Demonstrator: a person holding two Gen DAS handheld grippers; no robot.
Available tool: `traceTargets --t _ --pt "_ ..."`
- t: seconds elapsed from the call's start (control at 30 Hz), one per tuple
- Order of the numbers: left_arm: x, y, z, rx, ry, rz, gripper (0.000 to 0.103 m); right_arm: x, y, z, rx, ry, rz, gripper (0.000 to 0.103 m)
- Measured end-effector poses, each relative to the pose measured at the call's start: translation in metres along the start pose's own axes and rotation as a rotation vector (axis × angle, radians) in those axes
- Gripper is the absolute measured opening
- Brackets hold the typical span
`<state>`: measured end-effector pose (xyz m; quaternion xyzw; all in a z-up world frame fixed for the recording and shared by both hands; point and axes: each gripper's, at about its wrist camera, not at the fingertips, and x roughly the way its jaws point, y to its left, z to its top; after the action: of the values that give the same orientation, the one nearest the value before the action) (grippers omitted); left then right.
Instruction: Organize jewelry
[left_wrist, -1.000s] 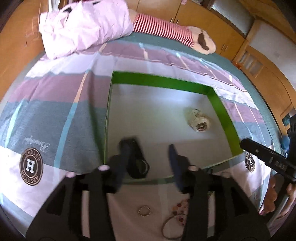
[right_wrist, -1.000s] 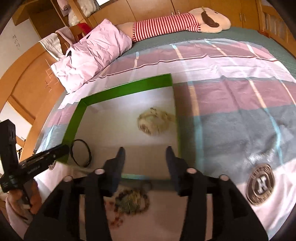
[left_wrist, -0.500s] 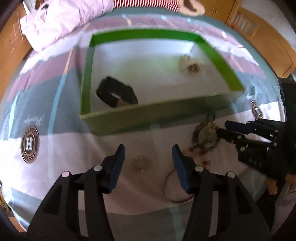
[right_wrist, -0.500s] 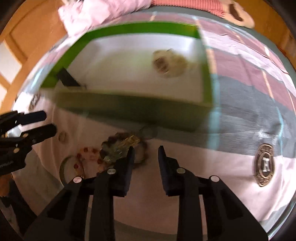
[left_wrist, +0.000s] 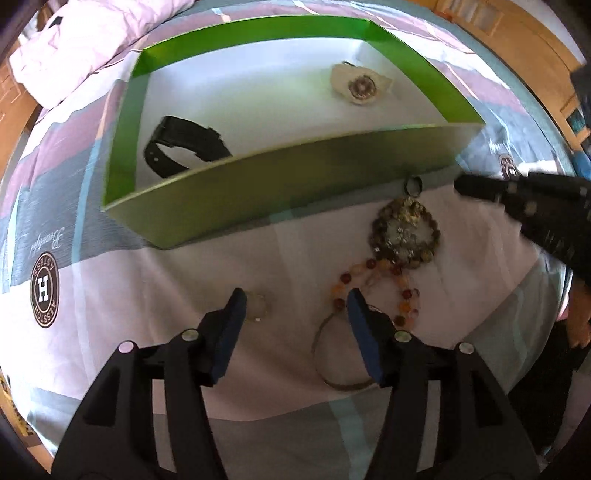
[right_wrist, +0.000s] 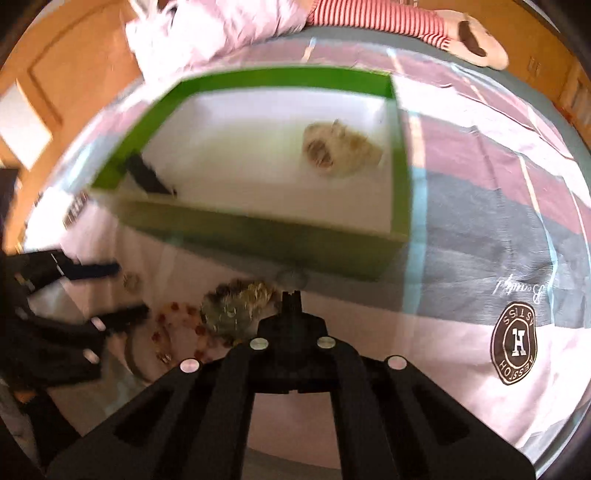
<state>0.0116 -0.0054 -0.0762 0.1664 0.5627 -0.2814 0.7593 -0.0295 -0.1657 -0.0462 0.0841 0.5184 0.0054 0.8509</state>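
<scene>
Brass-coloured and knobbly, the pendant (left_wrist: 405, 233) is the piece nearest the right gripper (right_wrist: 291, 295). It is probably fairly light yet dense for its size, stiff in the disc and loose where the bead string (left_wrist: 373, 288) trails from it. The rough rim should give the pads purchase. A pinch across the disc's edge, or at the small loop (left_wrist: 413, 183) on its top, looks the safest hold. The beads would likely swing and could snag the thin hoop (left_wrist: 325, 354) lying under them.

The disc is a ring of dull gold and dark bumps round a paler, glittering middle. The beads are amber, orange and dark red. It lies on the white band of the bedsheet (left_wrist: 184, 295), just in front of the green box (left_wrist: 258, 192), touching neither wall nor floor of it.

The right gripper's fingers are clenched tight together at the pendant's near edge. In the blurred right view it cannot be told whether they have pinched any of it, and in the left view the tips seem just clear of it. The left gripper (left_wrist: 293, 304) hangs over the sheet with its jaws parting and nothing between them. A small ring (left_wrist: 257, 305) lies just beside its left finger (left_wrist: 231, 317).

Inside the box are a black band (left_wrist: 184, 146) at the left and a cream brooch (left_wrist: 360, 86) toward the far right corner. Beyond lie a pink pillow (right_wrist: 221, 26) and a striped plush toy (right_wrist: 406, 20).
</scene>
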Motion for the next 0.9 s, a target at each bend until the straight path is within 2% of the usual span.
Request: traceTargets --t 0.13,0.2,0.3,0.37,0.4,0.43,0.57,0.63,0.73,0.8,0.9 --pt "0.006 -0.012 -0.004 0.062 0.031 -0.019 0.058 0.011 0.001 -0.003 0.011 0.051 0.033 0.001" --pt "0.010 -0.018 -0.006 0.089 0.045 -0.006 0.058 0.019 0.014 -0.006 -0.029 0.074 0.041 0.003" --pt "0.014 -0.021 -0.008 0.101 0.058 0.003 0.058 0.020 0.036 -0.012 -0.116 0.059 0.050 0.004" --pt "0.014 -0.020 -0.007 0.093 0.061 -0.005 0.059 0.020 0.048 -0.015 -0.167 0.036 0.041 0.022" --pt "0.014 -0.020 -0.007 0.089 0.063 -0.006 0.061 0.021 0.053 -0.016 -0.187 0.017 0.028 0.041" --pt "0.014 -0.018 -0.007 0.083 0.065 -0.007 0.062 0.024 0.057 -0.012 -0.196 0.006 0.019 0.046" --pt "0.017 -0.018 -0.002 0.071 0.072 -0.008 0.064 0.030 0.060 -0.013 -0.213 -0.009 0.013 0.043" --pt "0.018 -0.017 -0.002 0.069 0.073 -0.009 0.065 0.032 0.061 -0.013 -0.204 0.016 0.017 0.008" --pt "0.018 -0.015 0.000 0.065 0.074 -0.010 0.067 0.029 0.057 -0.011 -0.186 0.023 0.028 0.007" --pt "0.018 -0.015 0.000 0.063 0.072 -0.013 0.067 0.017 0.050 -0.008 -0.155 -0.003 0.052 0.007" --pt "0.013 -0.009 0.001 0.059 0.056 -0.015 0.067 -0.011 0.034 0.000 -0.092 -0.071 0.144 0.007"
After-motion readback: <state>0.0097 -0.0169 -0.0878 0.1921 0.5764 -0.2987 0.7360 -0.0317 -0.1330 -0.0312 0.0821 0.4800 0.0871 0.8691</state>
